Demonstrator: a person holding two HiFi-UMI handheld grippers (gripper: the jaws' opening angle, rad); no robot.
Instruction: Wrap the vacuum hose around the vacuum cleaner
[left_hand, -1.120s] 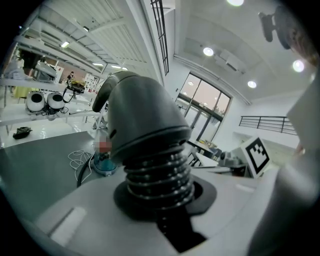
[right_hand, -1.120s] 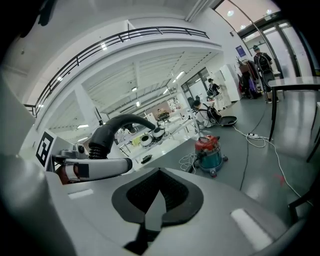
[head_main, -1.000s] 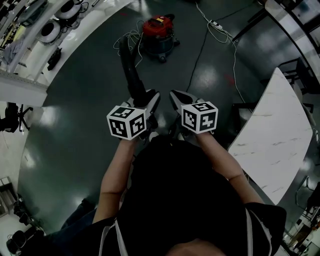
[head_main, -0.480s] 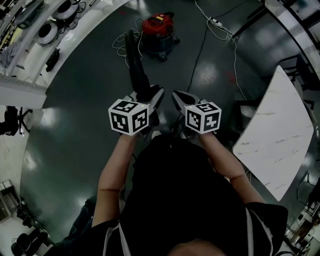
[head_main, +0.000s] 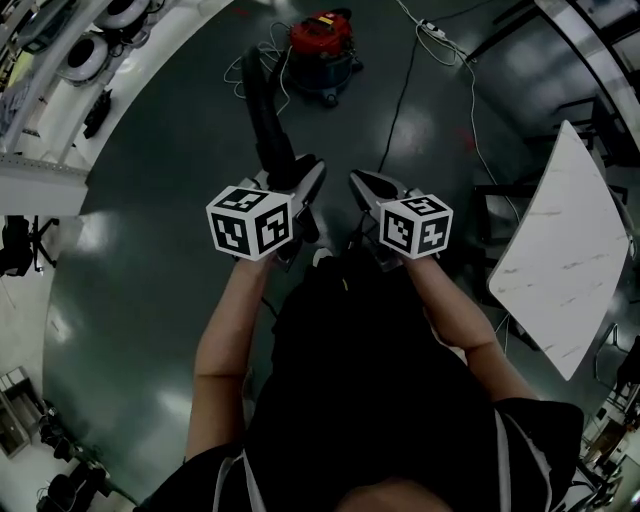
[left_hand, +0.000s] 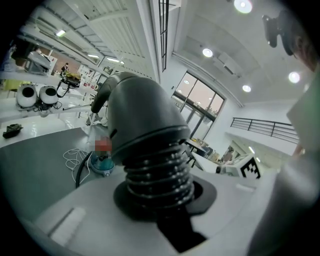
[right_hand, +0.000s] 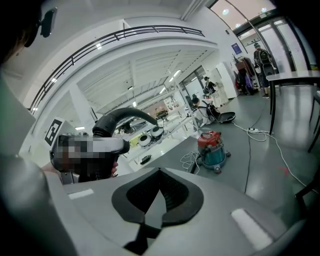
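The hose (head_main: 266, 120) is pinched at its ribbed end, just under the smooth cuff, by the left gripper (head_main: 300, 190). From there it arcs toward the red vacuum (head_main: 322, 45), which stands well ahead on the dark floor (head_main: 150, 250). Both forearms reach forward side by side, grippers tilted slightly down. The right gripper (right_hand: 159, 197) is pressed together and empty. Only its view shows the hose curving overhead and the white cord (right_hand: 189, 160) coiled beside the vacuum. A white bench (head_main: 560, 250) stands at right in the head view.

A glossy dark floor (head_main: 140, 300) fills the room. A white table (head_main: 560, 250) stands right, white benches (head_main: 45, 180) far left. Ceiling lamps (left_hand: 207, 52) glow above tall windows (left_hand: 197, 97).
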